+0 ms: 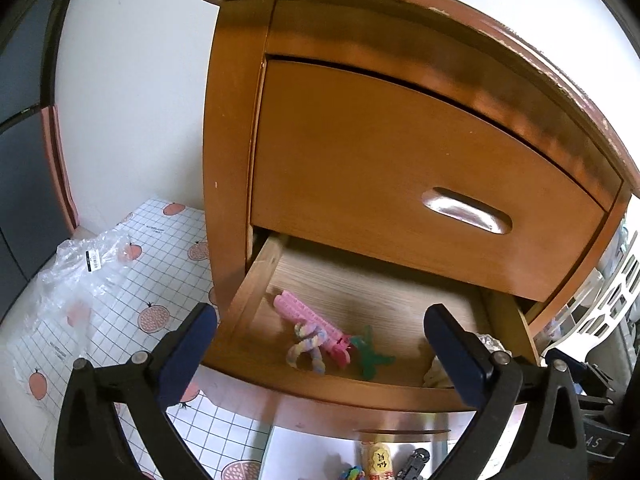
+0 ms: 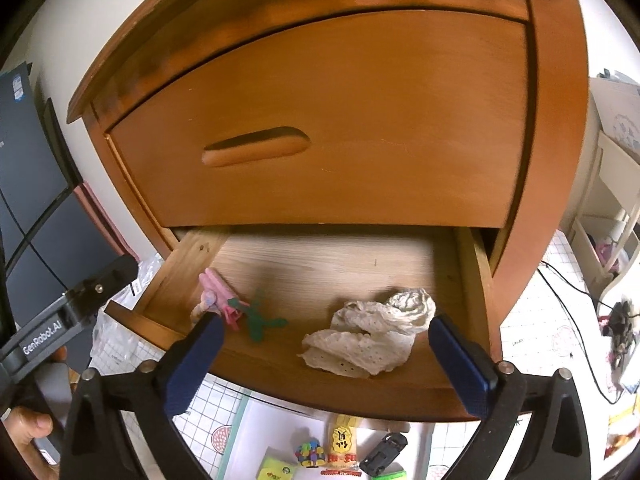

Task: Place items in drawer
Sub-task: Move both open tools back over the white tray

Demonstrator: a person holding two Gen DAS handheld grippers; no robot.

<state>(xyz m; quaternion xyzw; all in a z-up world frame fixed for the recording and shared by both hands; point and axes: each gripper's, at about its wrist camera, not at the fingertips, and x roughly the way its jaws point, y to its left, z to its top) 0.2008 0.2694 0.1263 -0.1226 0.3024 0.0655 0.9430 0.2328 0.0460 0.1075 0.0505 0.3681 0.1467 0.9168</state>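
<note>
Hovering spread and empty, both claws, left gripper (image 1: 320, 344) and right gripper (image 2: 326, 354), face the open lower drawer (image 2: 320, 394); crumpled cloth (image 2: 372, 332) lies ahead between the right fingers. Next: fetching the snack packet (image 2: 342, 446) below.

White wall (image 1: 132, 80), fruit-print grid floor mat (image 1: 160, 240), perhaps white shelving (image 2: 612, 200) rightward.

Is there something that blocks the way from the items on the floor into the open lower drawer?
Nothing visible blocks it. The lower drawer is pulled out and open on top, with bare bottom between the green toy and the white cloth. The snack packet and black toy car lie below its front edge. Both grippers are empty, jaws open.
</note>
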